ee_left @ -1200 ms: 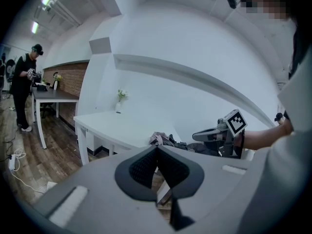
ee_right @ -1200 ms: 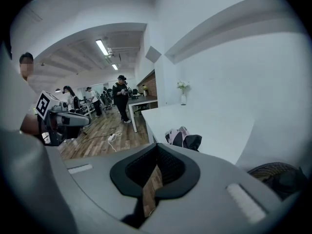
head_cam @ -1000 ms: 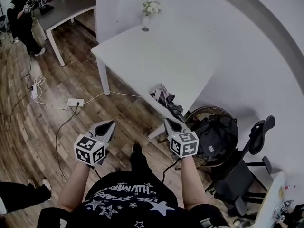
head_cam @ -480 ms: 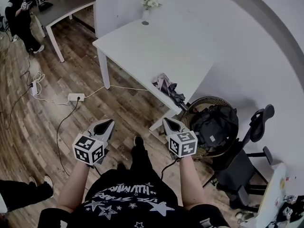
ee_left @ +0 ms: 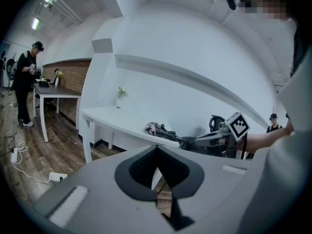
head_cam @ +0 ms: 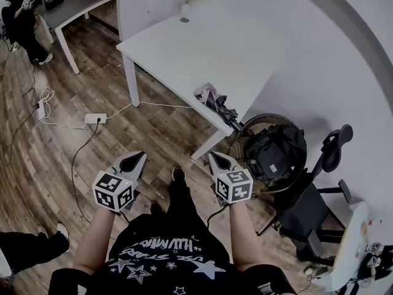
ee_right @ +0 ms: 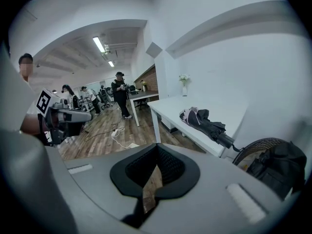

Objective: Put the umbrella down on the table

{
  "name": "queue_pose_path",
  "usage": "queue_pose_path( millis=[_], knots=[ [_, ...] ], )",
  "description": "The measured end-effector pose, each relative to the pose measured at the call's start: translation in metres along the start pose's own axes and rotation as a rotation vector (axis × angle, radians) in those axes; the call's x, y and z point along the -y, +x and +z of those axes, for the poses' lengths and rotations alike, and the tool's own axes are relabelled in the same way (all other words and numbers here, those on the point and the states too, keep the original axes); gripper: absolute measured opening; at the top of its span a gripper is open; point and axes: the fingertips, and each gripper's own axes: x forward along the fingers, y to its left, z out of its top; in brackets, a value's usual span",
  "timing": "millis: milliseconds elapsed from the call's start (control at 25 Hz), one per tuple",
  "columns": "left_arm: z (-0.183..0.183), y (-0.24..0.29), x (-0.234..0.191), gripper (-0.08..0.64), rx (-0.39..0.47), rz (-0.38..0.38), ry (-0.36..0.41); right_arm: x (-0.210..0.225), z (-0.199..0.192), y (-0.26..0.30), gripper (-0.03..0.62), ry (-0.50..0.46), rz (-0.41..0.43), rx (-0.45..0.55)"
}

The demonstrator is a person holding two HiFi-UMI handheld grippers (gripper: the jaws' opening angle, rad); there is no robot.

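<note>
A folded dark umbrella (head_cam: 216,102) with a pale pink edge lies on the white table (head_cam: 184,48) at its near edge, its handle sticking out past the corner. It also shows in the left gripper view (ee_left: 161,129) and the right gripper view (ee_right: 204,119). My left gripper (head_cam: 138,158) and right gripper (head_cam: 215,158) hang side by side over the wooden floor, well short of the table. Both are shut with nothing in them. Neither touches the umbrella.
A small vase of flowers (head_cam: 187,2) stands at the table's far end. A round basket holding a black bag (head_cam: 273,152) and an office chair (head_cam: 319,183) stand right of the table. A power strip (head_cam: 95,118) with cables lies on the floor. A person (head_cam: 24,23) stands by another table (head_cam: 80,5).
Both grippers, still shut, have drawn a little farther back from the table. The umbrella lies where it was.
</note>
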Motion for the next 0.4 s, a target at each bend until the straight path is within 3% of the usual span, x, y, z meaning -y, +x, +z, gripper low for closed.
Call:
queue_pose_path(
  millis=[400],
  knots=[
    [0.014, -0.005, 0.006, 0.003, 0.033, -0.001, 0.016, -0.003, 0.01, -0.007, 0.014, 0.009, -0.022, 0.037]
  ],
)
